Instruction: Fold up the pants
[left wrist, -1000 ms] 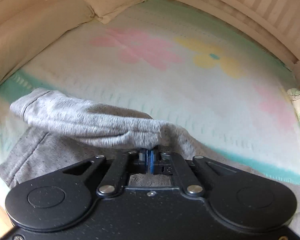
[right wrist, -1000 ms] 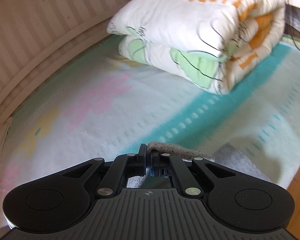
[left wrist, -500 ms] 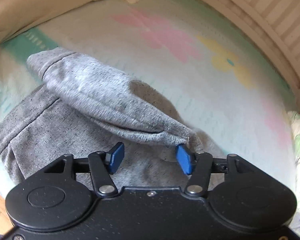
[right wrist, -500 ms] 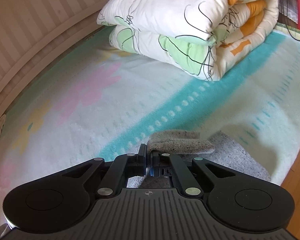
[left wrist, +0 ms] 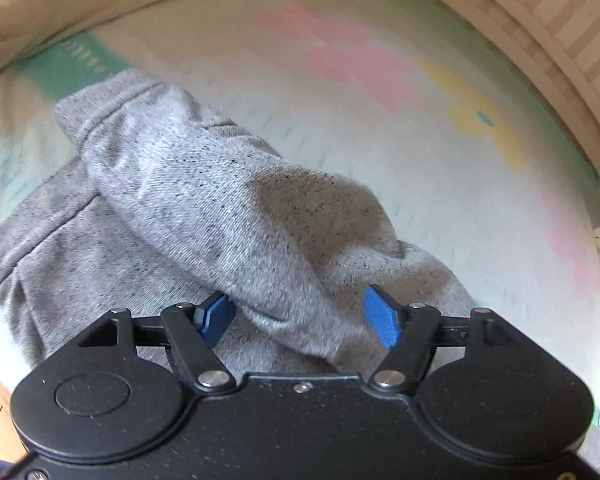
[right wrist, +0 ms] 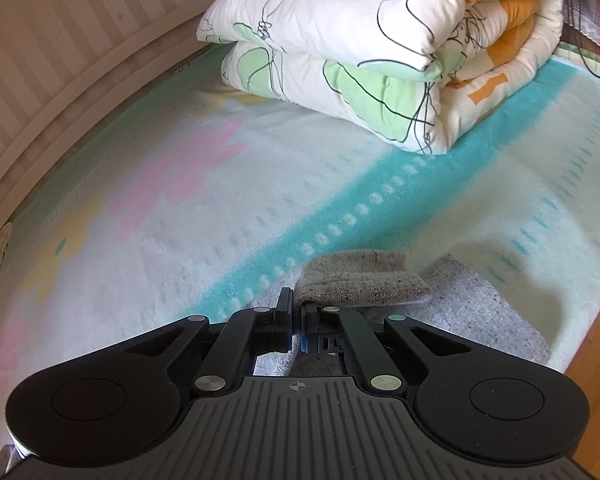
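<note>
The grey pants (left wrist: 204, 200) lie on a pastel blanket (left wrist: 420, 168) with pink and yellow flowers, spread over a bed. In the left wrist view one folded-over part runs from about ten o'clock down toward the centre, resting on top of a flatter layer of the same cloth that spreads to eight o'clock. The left gripper (left wrist: 300, 318) sits at six o'clock with its jaws spread wide, having just been opening; the near end of that folded part lies loosely between the blue pads (left wrist: 382, 316), and neither pad presses on it. A tan pillow (left wrist: 100, 8) lies along the frame's edge from nine to twelve o'clock, and a striped wall (left wrist: 560, 20) curves past at two o'clock.

In the right wrist view the right gripper (right wrist: 296, 312) is closed tight, pinching the edge of the pants (right wrist: 364, 280): a thick doubled band of grey knit sticks out from the jaws toward one o'clock, lifted a little over another flat grey layer at four o'clock. A teal stripe of the blanket (right wrist: 380, 184) runs from seven o'clock up to two o'clock. A folded quilt (right wrist: 380, 52), white with green and orange patches, sits on the bed at twelve to one o'clock, well apart from the pants. A strip of wooden floor (right wrist: 596, 400) shows at four o'clock
</note>
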